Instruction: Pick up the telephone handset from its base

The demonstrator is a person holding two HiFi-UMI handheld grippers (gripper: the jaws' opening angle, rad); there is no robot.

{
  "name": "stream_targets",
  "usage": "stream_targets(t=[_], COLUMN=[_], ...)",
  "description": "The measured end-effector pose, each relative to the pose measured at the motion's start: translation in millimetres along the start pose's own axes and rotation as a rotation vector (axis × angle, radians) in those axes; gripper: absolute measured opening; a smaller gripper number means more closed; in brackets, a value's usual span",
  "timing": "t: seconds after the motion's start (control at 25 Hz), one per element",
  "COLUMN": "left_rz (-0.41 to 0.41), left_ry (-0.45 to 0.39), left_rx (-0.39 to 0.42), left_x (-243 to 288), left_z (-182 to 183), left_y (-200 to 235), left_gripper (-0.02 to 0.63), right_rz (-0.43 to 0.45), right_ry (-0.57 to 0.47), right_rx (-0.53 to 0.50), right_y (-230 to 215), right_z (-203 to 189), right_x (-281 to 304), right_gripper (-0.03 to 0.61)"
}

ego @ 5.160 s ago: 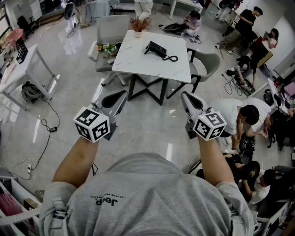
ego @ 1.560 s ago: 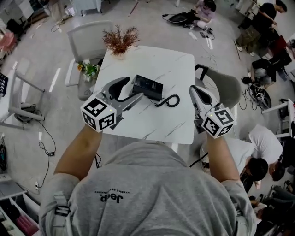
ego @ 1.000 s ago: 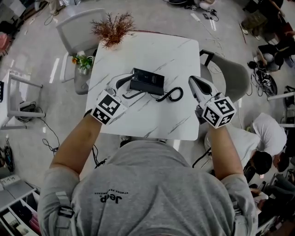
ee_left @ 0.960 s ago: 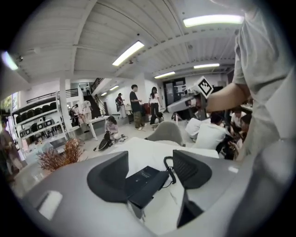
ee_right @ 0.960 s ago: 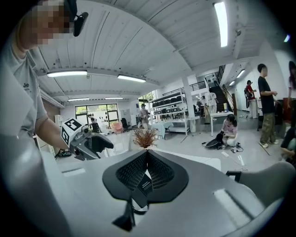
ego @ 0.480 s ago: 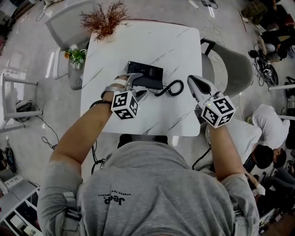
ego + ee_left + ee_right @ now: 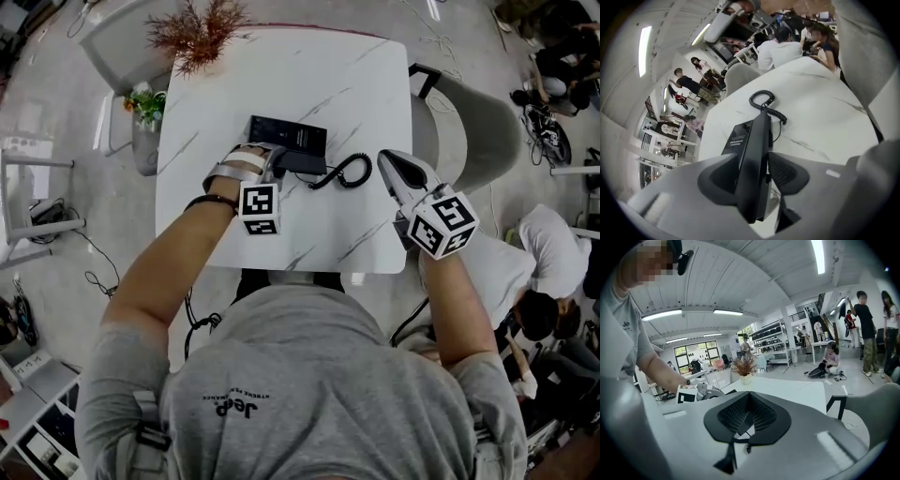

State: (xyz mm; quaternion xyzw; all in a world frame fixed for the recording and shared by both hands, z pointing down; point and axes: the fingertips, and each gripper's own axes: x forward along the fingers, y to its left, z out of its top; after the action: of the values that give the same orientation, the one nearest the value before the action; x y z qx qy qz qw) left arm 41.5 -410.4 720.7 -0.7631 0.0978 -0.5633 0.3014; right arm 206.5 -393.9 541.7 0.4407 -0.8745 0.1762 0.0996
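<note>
A black telephone base (image 7: 289, 137) lies on the white marble table (image 7: 281, 66), and its coiled cord (image 7: 339, 172) curls out to the right. The black handset (image 7: 757, 154) rests along the base's near side. My left gripper (image 7: 271, 163) points steeply down onto it. Its jaws have just been closing, with the handset between them. In the left gripper view both pads (image 7: 718, 178) touch the handset's sides. My right gripper (image 7: 388, 165) hovers to the right of the cord. It is shut and holds nothing, its pads (image 7: 761, 416) pressed together.
A vase of dried reddish twigs (image 7: 195, 28) stands at the table's far left corner. A grey chair (image 7: 473, 131) sits at the right side, another with a small plant (image 7: 142, 103) at the left. People (image 7: 548, 253) sit on the floor to the right.
The left gripper dropped from beside the phone down onto the handset, rolled its wrist and closed its jaws round it. The right gripper sank a little.
</note>
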Motion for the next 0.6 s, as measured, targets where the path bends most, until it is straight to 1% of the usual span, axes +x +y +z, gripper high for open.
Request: stream_targets(t=[0.08,0.12,0.16,0.2,0.24,0.32,0.4,0.48,0.6], left_rz=[0.019,0.027,0.03,0.022,0.003,-0.042,-0.074,-0.094,-0.098], left_ry=[0.049,0.06,0.061,0.051,0.036,0.006,-0.029,-0.072,-0.122], left_rx=[0.073,0.104,0.119,0.116,0.096,0.029,-0.056,-0.146,-0.277], left_x=[5.9,6.6,5.6,3.3,0.4,-6.8,-16.9,-31.0,-55.0], left_z=[-4.3,-3.9,-2.1,1.0,4.7,11.5,17.9,25.8,33.3], left_y=[-2.8,-2.9,-2.1,-1.3,-1.0,-0.1,3.6,10.3,29.4], left_gripper=[0.218,0.208,0.194,0.163,0.14,0.138,0.138,0.138,0.138], right_rz=[0.003,0.004,0.005,0.006,0.008,0.012,0.018,0.025,0.038], right_ry=[0.002,0.003,0.003,0.002,0.001,-0.004,-0.01,-0.013,-0.022], right_rx=[0.002,0.004,0.006,0.009,0.011,0.012,0.01,0.009,0.003], right_y=[-1.3,-2.4,-3.5,-4.3,-4.9,-5.5,-5.3,-4.5,-4.7], right_z=[-1.8,-2.4,-2.4,-1.9,-0.9,2.5,6.4,10.4,20.5], right_x=[-1.1,-1.7,-2.2,-2.7,-3.3,-4.0,-3.5,-3.3,-4.2], right_gripper=[0.005,0.005,0.005,0.005,0.005,0.005,0.005,0.005,0.005])
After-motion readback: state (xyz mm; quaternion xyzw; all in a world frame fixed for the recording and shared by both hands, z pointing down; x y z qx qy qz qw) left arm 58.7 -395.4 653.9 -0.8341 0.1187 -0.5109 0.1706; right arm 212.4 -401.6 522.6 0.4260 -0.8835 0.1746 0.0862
